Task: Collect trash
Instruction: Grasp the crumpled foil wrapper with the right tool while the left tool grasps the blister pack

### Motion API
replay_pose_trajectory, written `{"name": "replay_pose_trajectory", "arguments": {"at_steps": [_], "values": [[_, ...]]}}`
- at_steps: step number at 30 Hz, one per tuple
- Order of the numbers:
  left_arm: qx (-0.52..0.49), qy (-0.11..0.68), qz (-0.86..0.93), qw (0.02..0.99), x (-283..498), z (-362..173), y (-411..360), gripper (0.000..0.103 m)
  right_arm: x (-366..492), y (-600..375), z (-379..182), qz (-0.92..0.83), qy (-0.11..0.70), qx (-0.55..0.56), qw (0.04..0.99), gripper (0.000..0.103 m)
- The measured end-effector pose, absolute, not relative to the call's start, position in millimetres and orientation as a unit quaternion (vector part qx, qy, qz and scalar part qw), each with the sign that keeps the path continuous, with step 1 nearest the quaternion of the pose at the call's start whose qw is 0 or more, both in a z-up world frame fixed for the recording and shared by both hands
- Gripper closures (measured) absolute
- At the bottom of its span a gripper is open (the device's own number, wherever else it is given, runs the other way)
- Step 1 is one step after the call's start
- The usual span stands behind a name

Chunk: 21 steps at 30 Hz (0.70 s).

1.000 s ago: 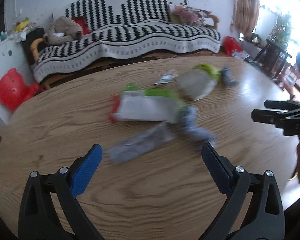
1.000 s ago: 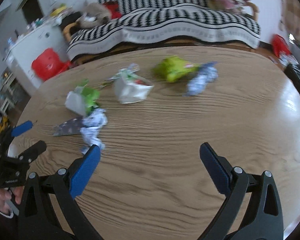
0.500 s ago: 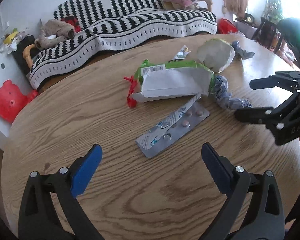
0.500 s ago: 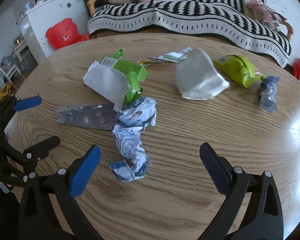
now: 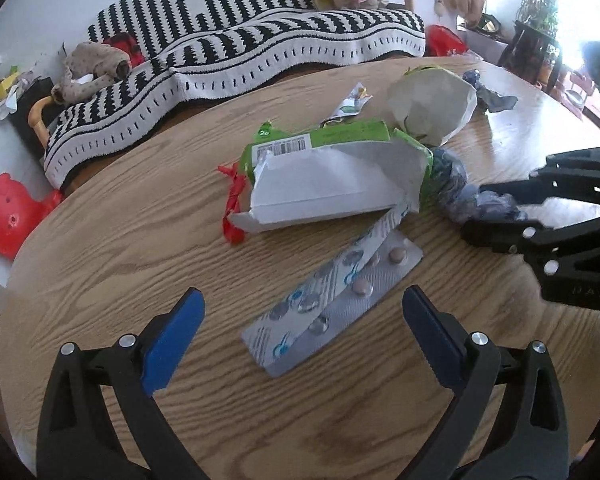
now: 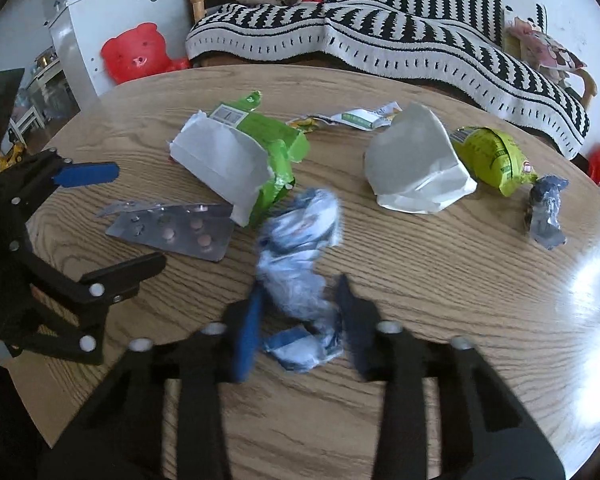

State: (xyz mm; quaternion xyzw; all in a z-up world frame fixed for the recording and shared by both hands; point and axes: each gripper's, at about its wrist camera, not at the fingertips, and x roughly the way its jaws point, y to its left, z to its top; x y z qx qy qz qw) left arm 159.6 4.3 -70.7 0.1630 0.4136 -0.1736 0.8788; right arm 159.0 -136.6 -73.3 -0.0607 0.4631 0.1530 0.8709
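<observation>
**Right wrist view: gripper closes on crumpled wrapper**

Right wrist cam shows the right gripper (image 6: 298, 320) w/ its jaws just drawn in around a crumpled blue-and-white wrapper (image 6: 300, 256); the near end of the wrapper sits between the pads, both pads look to be touching it, though that part is blurred. The wrapper lies on the wooden table (image 6: 440, 280), just right of a pill strip (image 6: 172, 230).

Left wrist cam: left gripper (image 5: 300, 336) has its jaws spread wide, nothing between the pads, hovering over the table just short of the near end of the pill strip (image 5: 332, 304). Behind the strip lies a torn green-and-white box (image 5: 332, 176), touching the strip's far end. Further back: a white paper bag (image 5: 432, 100), a small torn sachet (image 5: 352, 104) and a dark crumpled wrapper (image 5: 488, 94). Right cam also shows a yellow-green packet (image 6: 492, 156) just beside the bag. A striped sofa (image 5: 260, 52) stands beyond the table, w/ a red bear-shaped thing (image 5: 8, 216) off to one side.
</observation>
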Motion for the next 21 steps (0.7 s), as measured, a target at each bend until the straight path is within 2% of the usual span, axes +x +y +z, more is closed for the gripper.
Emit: {"name": "replay_pose_trajectory", "arguments": {"at_steps": [6,7,10,12,14,15,16,17,21], "values": [[0.181,0.413,-0.178,0.875,161.2,-73.5,-8.3,0.008,155.9,-151.7,-69.1,0.151,0.471,-0.034,0.869,0.073],[0.182,0.412,-0.181,0.875,160.4,-73.3,-9.5,0.01,154.9,-155.5,-68.0,0.151,0.471,-0.029,0.869,0.073],[0.173,0.418,-0.194,0.87,157.7,-71.6,-12.6,0.027,152.5,-163.7,-64.9,0.15,0.472,-0.017,0.869,0.073],[0.155,0.432,-0.204,0.865,157.9,-70.4,-12.9,0.044,151.3,-170.1,-62.4,0.15,0.472,-0.009,0.869,0.073],[0.155,0.435,-0.202,0.864,154.2,-70.1,-15.1,0.053,149.4,-176.1,-60.3,0.15,0.473,0.001,0.868,0.073],[0.157,0.435,-0.201,0.863,152.2,-69.7,-16.5,0.063,147.8,-180.1,-58.8,0.148,0.472,0.005,0.869,0.073],[0.162,0.432,-0.194,0.865,149.4,-68.5,-18.0,0.069,146.7,-181.1,-57.9,0.147,0.472,0.005,0.869,0.073],[0.161,0.435,-0.19,0.865,148.6,-68.3,-18.1,0.08,144.5,-184.3,-55.9,0.145,0.471,0.006,0.87,0.073],[0.121,0.457,-0.186,0.862,146.0,-63.4,-15.3,0.091,138.6,-189.7,-49.7,0.142,0.465,0.008,0.874,0.073]]}}
